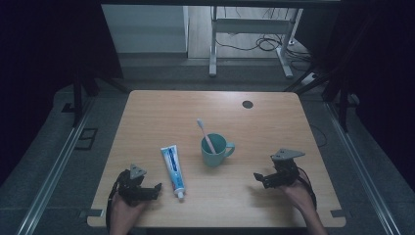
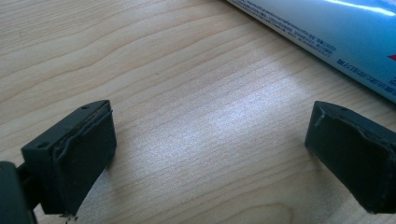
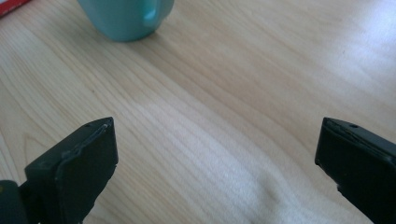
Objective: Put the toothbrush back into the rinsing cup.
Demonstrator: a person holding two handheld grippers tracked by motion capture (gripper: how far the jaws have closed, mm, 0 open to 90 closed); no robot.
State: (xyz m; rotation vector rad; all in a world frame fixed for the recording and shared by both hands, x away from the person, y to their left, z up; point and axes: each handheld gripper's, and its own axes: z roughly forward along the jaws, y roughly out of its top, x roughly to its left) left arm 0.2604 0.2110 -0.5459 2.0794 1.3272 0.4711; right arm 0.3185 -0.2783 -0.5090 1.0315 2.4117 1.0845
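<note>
I saw a light wooden table (image 1: 274, 127) with a dark round grommet hole (image 1: 247, 104) near its far edge. A blue-and-white toothpaste tube (image 1: 172, 170) lay flat on it, cap toward me. Just beside stood a teal mug (image 1: 214, 151) holding a toothbrush (image 1: 206, 135).

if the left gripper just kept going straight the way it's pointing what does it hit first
Most likely the toothpaste tube. The left gripper stands open over bare table, and in its own view the tube lies across the upper right, just ahead. Depth is hard to judge, so it might only graze the tube's edge.
</note>
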